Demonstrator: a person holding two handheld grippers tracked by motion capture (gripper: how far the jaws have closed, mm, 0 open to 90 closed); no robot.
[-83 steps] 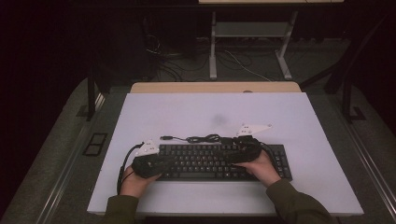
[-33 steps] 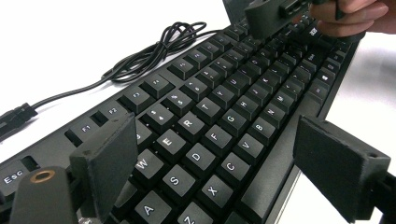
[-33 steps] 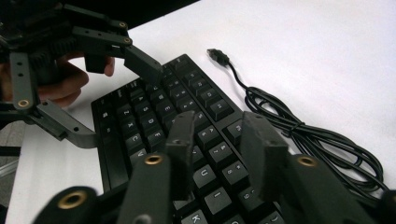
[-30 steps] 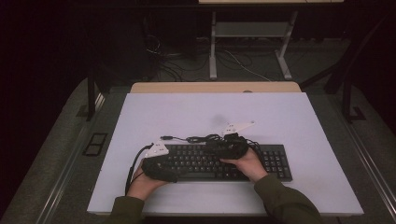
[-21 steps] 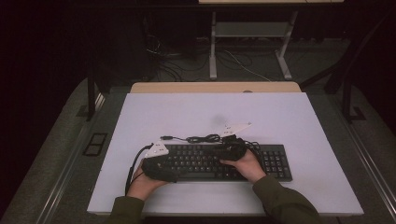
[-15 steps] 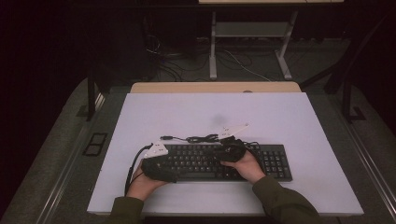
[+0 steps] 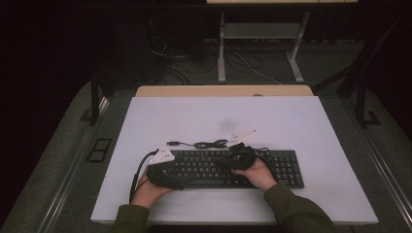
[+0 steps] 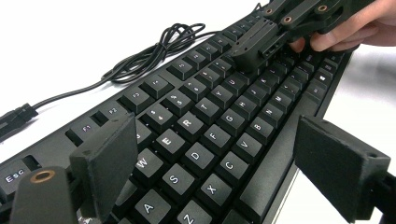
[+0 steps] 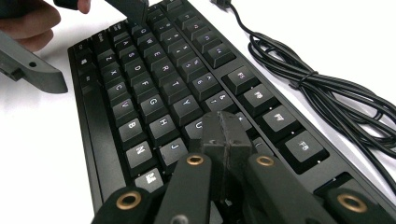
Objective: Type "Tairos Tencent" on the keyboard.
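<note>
Overhead, high view: black keyboard (image 7: 228,169) lies on the white table (image 7: 291,126), near its front edge. Left gripper (image 7: 163,171) sits over the keyboard's left end, the left hand (image 7: 148,191) just in front of that end. Right gripper (image 7: 240,154) rests over the keyboard's middle rows, right hand (image 7: 257,174) on the keys beside the number pad. Coiled cable (image 7: 206,144) lies just behind the keyboard's back edge. Against the picture from 2.8 s ago, the right gripper has come inward from the keyboard's right part to its middle; the left has edged slightly inward too.

Left gripper view: jaws spread wide, nothing between them but the keyboard's (image 8: 205,121) left letter keys, over which they hover; one pad (image 8: 109,163) stands above the Q–W corner, the other beyond the keyboard's front edge. Right gripper (image 8: 254,44) touches down on keys farther along, fingers (image 8: 345,32) behind it.

Right gripper view: jaws pressed together, tip (image 9: 224,133) set down on the keyboard (image 9: 154,93) at the keys around U and J. Cable (image 9: 317,88) lies beside the function row. Left gripper's pad (image 9: 28,65) shows off the keyboard's near edge.
</note>
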